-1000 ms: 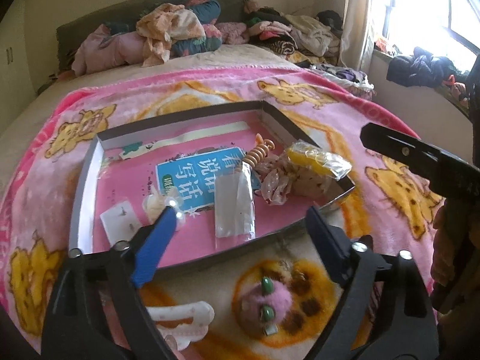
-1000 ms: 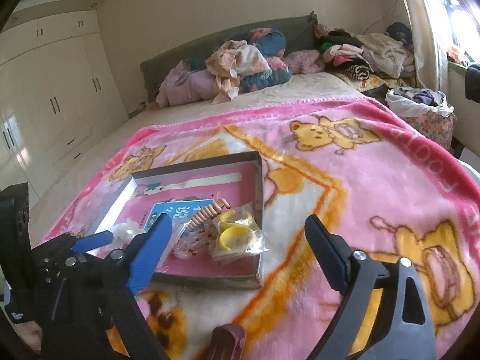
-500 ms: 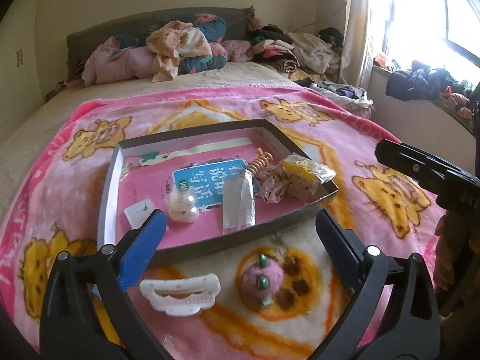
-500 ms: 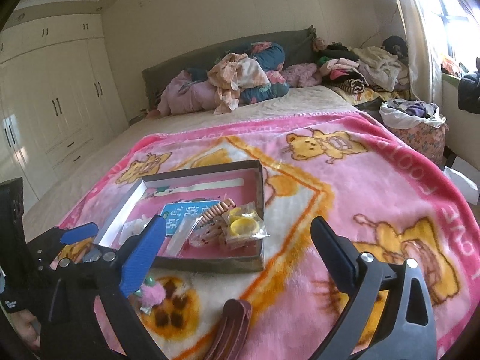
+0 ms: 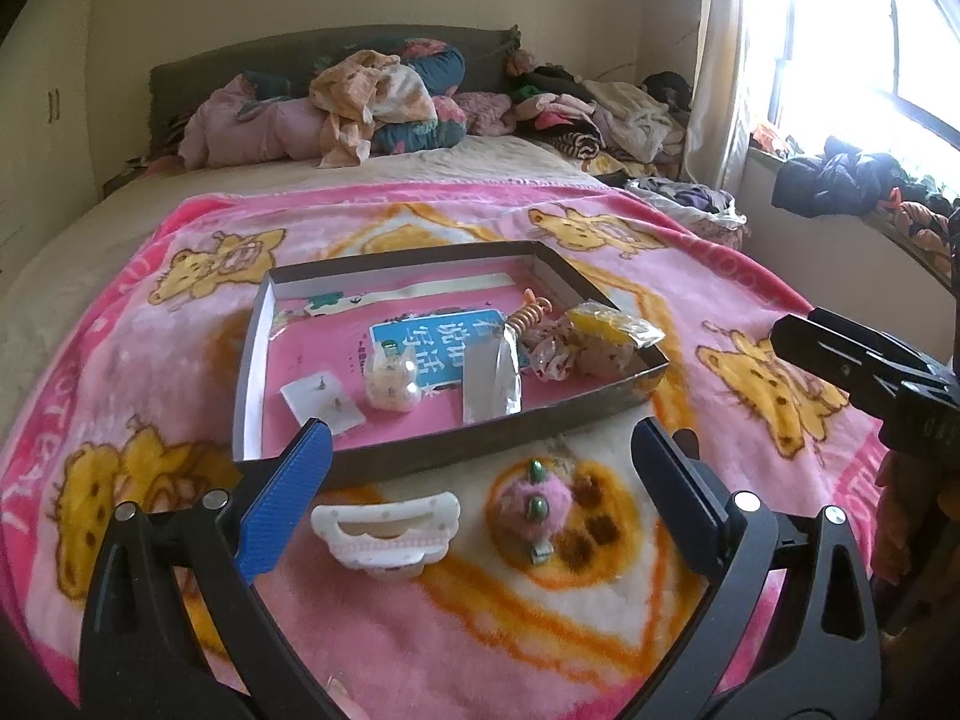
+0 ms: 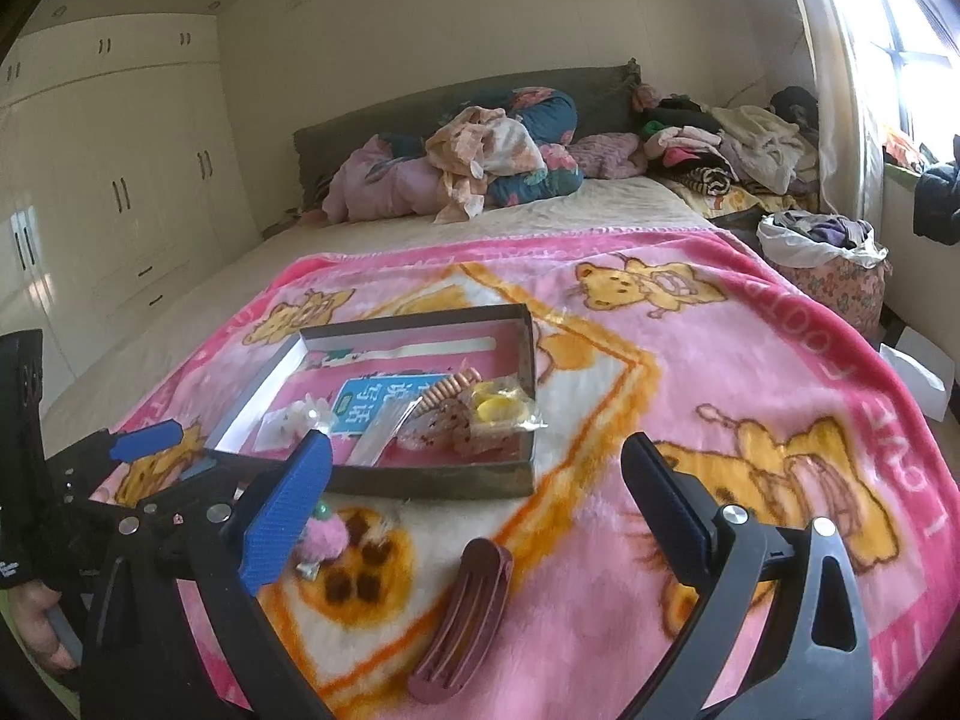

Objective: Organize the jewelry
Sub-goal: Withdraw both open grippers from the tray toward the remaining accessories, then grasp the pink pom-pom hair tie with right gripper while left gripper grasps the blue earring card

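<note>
A shallow grey box [image 5: 480, 441] [image 6: 432, 483] lies on the pink blanket. It holds an earring card [image 5: 321, 405], a small clear bag of beads [image 5: 393, 384], a clear flat packet [image 5: 492, 384], a coiled orange hair tie [image 5: 528, 315] and a bagged yellow item [image 5: 606, 324] [image 6: 498, 408]. In front of the box lie a white hair claw [image 5: 387, 531], a pink fuzzy hair clip [image 5: 534, 507] [image 6: 324, 537] and a maroon hair clip [image 6: 465, 618]. My left gripper [image 5: 474, 501] is open above the white claw and fuzzy clip. My right gripper [image 6: 474, 507] is open above the maroon clip.
The pink bear-print blanket [image 6: 750, 372] covers the bed. Heaped clothes and pillows [image 5: 360, 108] lie at the headboard. A bag of clothes [image 6: 822, 264] stands right of the bed, white wardrobes [image 6: 120, 180] to the left, a window [image 5: 840, 30] to the right.
Both grippers have pulled back from the box toward the bed's near edge. The white claw, fuzzy clip and maroon clip have come into fuller view. Both jaws stay open.
</note>
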The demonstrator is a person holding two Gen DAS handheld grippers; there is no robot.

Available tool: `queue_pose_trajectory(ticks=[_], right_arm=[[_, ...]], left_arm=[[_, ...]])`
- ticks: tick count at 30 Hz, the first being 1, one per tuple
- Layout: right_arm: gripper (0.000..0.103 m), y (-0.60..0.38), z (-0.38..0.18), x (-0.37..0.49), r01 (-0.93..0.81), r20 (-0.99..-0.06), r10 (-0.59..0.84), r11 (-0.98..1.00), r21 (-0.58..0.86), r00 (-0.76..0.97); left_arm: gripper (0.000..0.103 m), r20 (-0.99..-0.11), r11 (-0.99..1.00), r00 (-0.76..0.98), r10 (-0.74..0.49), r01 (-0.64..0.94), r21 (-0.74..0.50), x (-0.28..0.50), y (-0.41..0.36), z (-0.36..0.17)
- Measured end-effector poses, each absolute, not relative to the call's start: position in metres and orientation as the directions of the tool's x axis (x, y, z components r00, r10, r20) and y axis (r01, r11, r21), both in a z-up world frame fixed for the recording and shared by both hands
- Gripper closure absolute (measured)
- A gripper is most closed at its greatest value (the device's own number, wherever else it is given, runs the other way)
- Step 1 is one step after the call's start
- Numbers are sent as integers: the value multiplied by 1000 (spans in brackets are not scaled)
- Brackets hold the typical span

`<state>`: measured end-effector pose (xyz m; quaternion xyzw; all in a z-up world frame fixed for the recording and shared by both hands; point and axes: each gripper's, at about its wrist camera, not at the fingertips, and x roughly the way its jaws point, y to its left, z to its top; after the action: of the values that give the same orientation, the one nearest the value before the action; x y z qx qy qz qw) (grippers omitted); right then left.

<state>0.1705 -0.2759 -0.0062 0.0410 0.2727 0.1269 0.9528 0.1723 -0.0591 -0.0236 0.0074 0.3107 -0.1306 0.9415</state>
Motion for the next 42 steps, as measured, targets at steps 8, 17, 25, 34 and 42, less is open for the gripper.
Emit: queue_pose_trajectory(ticks=[8,17,25,34,42], right_arm=[[9,-271,-10,157,-231,-522,266,964,132,810],[9,-262,-17,146,-250,-539,277,960,126,795],[9,-250,-28,140,-274,-559,298,953,129,774],[9,-230,-39,139,-313,-581,325,941,125,746],[9,-210,-49,141,-346,-601,340,931,111,723]], left_arm=[[12,-583,969,780,-229,237,-63,162,-51,-24],[12,-599,976,775,-201,208,-58,150,-37,-32],[12,-612,984,774,-163,174,-41,140,-20,-35],[12,-627,991,770,-118,130,-26,133,0,-44],[12,-642,996,762,-79,87,-19,134,17,-54]])
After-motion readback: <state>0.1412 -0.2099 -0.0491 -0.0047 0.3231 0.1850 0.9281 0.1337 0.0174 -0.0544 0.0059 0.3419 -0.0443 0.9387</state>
